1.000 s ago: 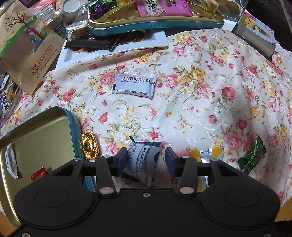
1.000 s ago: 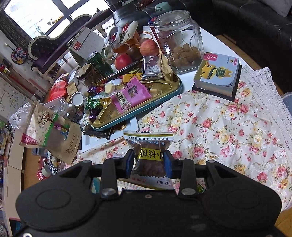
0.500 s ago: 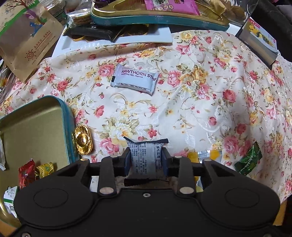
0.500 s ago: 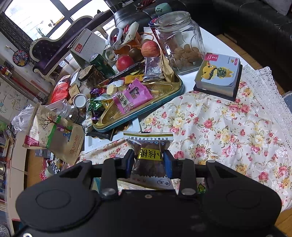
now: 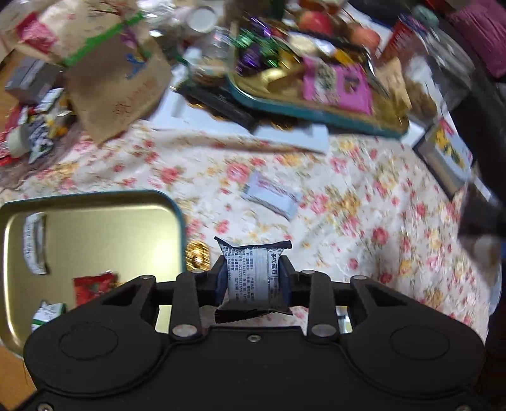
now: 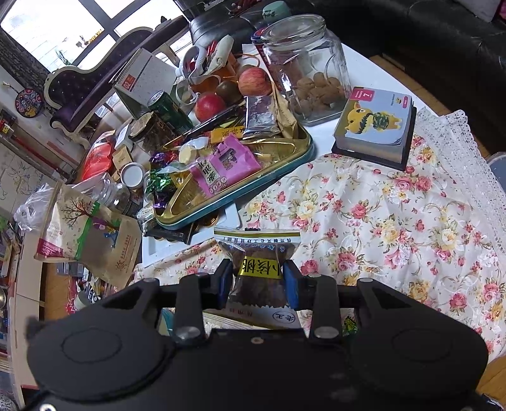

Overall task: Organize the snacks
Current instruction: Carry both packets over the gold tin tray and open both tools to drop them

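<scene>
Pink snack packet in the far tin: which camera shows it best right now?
The right wrist view: the pink snack packet is sharp, its print visible, lying in the far tin. The left wrist view shows it too, but motion-blurred.

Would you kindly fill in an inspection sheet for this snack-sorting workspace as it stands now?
Surface: floral tablecloth over a white table, lace edge at the right.
Job's things: gold tin holding a few wrapped snacks; second gold tin piled with sweets and a pink packet; white snack bar loose on the cloth.
Clutter: glass jar, apples, kraft bag, small board book.
Grippers: left hand-held gripper shut on a small white packet; right hand-held gripper shut on a clear walnut-cake bag.
Cables: nothing seen.
Surroundings: window, dark sofa.
</scene>
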`<state>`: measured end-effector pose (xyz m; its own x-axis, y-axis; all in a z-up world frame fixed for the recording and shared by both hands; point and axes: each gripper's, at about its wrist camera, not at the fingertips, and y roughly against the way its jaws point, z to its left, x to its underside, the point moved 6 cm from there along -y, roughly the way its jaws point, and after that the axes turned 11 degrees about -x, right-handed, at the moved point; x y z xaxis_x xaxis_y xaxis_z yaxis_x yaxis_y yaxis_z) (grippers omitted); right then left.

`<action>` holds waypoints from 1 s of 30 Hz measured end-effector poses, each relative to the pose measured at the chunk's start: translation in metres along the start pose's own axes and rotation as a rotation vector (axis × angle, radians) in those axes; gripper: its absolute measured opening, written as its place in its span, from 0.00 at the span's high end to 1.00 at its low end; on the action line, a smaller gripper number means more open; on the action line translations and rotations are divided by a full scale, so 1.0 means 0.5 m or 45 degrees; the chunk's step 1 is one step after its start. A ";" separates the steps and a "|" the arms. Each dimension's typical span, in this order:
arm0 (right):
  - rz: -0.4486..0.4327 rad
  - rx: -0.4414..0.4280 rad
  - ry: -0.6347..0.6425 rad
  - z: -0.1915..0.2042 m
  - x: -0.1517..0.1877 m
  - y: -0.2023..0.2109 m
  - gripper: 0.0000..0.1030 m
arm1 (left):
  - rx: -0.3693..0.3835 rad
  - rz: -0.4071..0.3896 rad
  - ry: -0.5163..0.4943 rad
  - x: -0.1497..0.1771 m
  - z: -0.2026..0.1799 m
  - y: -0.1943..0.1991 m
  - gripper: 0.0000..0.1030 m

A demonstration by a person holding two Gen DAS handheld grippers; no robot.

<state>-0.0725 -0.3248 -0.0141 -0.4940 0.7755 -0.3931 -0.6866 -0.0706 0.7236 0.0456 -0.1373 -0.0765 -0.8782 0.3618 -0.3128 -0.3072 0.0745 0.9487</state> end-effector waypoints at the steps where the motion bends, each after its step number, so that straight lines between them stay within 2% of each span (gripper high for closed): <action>1: 0.007 0.000 0.005 0.005 0.003 -0.006 0.64 | -0.013 -0.005 0.025 -0.005 0.018 0.008 0.60; 5: 0.038 -0.001 0.037 0.035 0.019 -0.030 0.64 | -0.083 -0.037 0.141 -0.032 0.104 0.038 0.60; 11: 0.091 -0.002 0.103 0.094 0.054 -0.076 0.64 | -0.269 -0.065 0.227 -0.041 0.232 0.068 0.60; 17: 0.153 -0.007 0.183 0.157 0.097 -0.125 0.64 | -0.238 -0.048 0.286 -0.028 0.318 0.076 0.60; 21: 0.186 -0.025 0.228 0.197 0.122 -0.152 0.64 | -0.274 -0.041 0.314 -0.017 0.367 0.073 0.60; 26: 0.211 -0.087 0.304 0.260 0.158 -0.177 0.64 | -0.273 -0.011 0.393 -0.009 0.420 0.067 0.60; 30: 0.228 -0.140 0.364 0.306 0.184 -0.192 0.64 | -0.281 -0.026 0.422 -0.008 0.446 0.076 0.59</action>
<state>0.0295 -0.1504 -0.0327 -0.7301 0.5391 -0.4198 -0.6214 -0.2684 0.7361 0.1191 0.0713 -0.0293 -0.9308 0.0399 -0.3634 -0.3653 -0.1362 0.9209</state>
